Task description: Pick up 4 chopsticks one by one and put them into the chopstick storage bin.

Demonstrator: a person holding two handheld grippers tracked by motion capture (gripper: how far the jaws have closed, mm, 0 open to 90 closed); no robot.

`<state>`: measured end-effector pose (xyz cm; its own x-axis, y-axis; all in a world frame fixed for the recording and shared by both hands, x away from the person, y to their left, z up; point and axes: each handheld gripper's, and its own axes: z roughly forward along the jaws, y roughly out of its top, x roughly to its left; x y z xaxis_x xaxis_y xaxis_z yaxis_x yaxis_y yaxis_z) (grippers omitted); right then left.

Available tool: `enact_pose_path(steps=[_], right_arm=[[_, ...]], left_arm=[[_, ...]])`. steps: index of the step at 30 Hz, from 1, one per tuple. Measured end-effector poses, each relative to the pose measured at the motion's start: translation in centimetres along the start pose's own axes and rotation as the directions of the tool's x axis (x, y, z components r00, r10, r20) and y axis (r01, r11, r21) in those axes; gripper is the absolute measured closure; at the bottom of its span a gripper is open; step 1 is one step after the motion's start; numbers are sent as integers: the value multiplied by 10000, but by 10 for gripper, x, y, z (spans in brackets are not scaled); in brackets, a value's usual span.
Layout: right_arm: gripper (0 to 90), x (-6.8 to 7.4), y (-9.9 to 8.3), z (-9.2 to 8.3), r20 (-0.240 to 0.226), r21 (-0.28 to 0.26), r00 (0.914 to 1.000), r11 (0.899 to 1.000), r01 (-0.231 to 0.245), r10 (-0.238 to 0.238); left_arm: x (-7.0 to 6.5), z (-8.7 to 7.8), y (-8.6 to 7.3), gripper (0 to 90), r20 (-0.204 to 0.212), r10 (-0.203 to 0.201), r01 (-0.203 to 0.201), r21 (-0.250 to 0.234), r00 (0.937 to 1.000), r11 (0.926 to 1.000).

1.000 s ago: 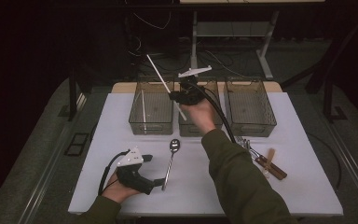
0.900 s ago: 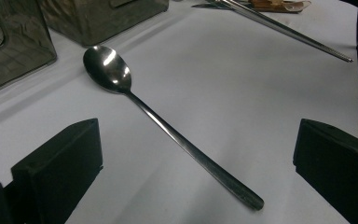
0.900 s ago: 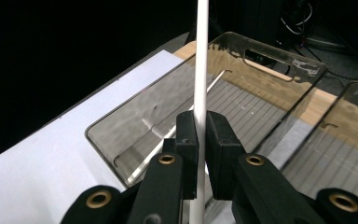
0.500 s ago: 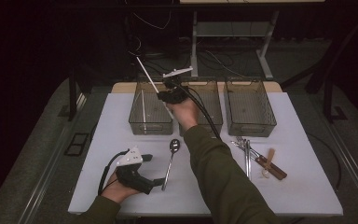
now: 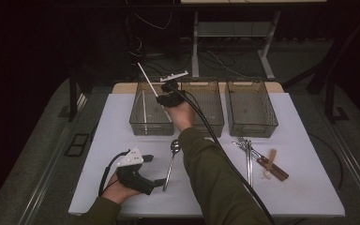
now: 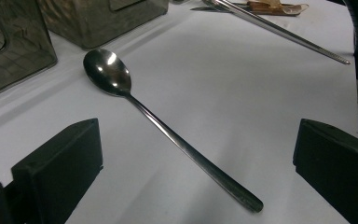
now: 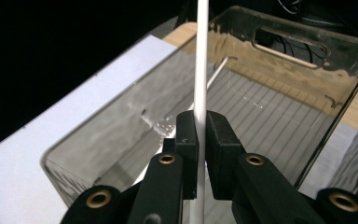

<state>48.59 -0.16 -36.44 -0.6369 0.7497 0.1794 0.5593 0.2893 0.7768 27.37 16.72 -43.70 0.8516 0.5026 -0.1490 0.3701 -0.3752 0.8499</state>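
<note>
Chopstick (image 7: pixel 200 70), white, pinched in my right gripper (image 7: pixel 197 133); carried from middle bin across to above left bin (image 5: pixel 151 108), where second white stick (image 5: pixel 143 107) lies. Drop-in next, I judge. Left gripper (image 6: pixel 191 154) wide, unmoved, straddling spoon (image 6: pixel 121 88) on table (image 5: pixel 309 187).

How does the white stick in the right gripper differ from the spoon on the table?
The white stick is plain white, while the spoon is shiny metal with a bowl end. The white stick is clamped in the right gripper above the left basket; the spoon lies flat, ungripped, before the open left gripper. Both are long and slender.
</note>
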Motion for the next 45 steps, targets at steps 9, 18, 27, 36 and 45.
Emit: enact_pose_path(steps=[9,18,27,36,45], right_arm=[[844,3,-7,9,234,569,9997,9984,-45,32],[653,3,-8,10,413,854,9990,9962,-185,150],[471,0,-3,-3,416,775,9991,9969,-148,116],[315,-1,1,-30,105,947,9994,9950,322,-334],[130,-10,-2,-59,58,843,9988,9953,474,-481]], left_arm=[[0,0,0,0,2,38,-38,48,10000,10000],[1,-1,0,0,28,124,-124,60,9999,9999],[0,0,0,0,2,-1,1,22,10000,10000],[0,0,0,0,-34,79,-79,-6,10000,10000],[0,0,0,0,-37,137,-137,57,9999,9999]])
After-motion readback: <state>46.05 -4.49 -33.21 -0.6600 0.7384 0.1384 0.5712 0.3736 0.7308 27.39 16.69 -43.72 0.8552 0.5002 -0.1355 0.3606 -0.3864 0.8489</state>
